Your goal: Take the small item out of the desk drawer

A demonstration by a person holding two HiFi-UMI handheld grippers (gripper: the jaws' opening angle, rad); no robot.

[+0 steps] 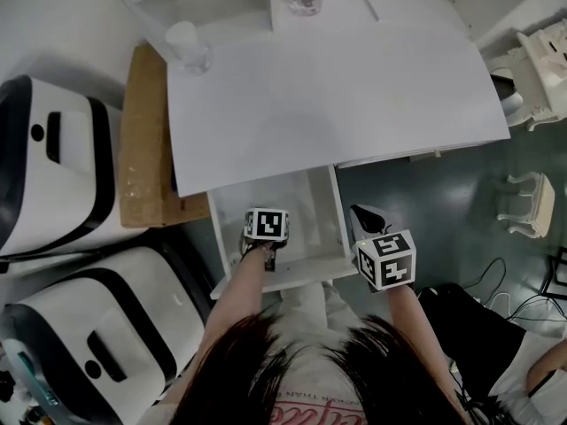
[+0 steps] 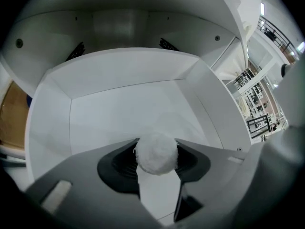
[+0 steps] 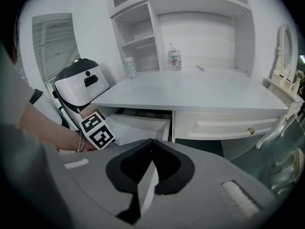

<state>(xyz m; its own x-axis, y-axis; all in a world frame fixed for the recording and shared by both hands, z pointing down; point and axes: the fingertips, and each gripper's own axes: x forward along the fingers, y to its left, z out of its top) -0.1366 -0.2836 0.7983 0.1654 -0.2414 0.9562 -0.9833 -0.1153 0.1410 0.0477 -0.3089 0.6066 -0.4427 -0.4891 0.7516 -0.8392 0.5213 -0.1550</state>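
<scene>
The small white fluffy ball (image 2: 156, 155) sat down in the open drawer (image 1: 323, 204), under the front edge of the tabletop (image 1: 337, 87). It was right between the two tips of the left claw (image 2: 157, 144), which pointed steeply down into the drawer. The ball was round, so it had no long side to line up with. The left claw was partly closed, and its tips looked to be squeezing the ball on both sides. The drawer floor around the ball was bare. The way out was straight up, with the drawer walls well apart from the ball. The right claw (image 3: 151, 142) was farther away, outside the drawer by its right front corner. Its tips were together, and it held nothing.
</scene>
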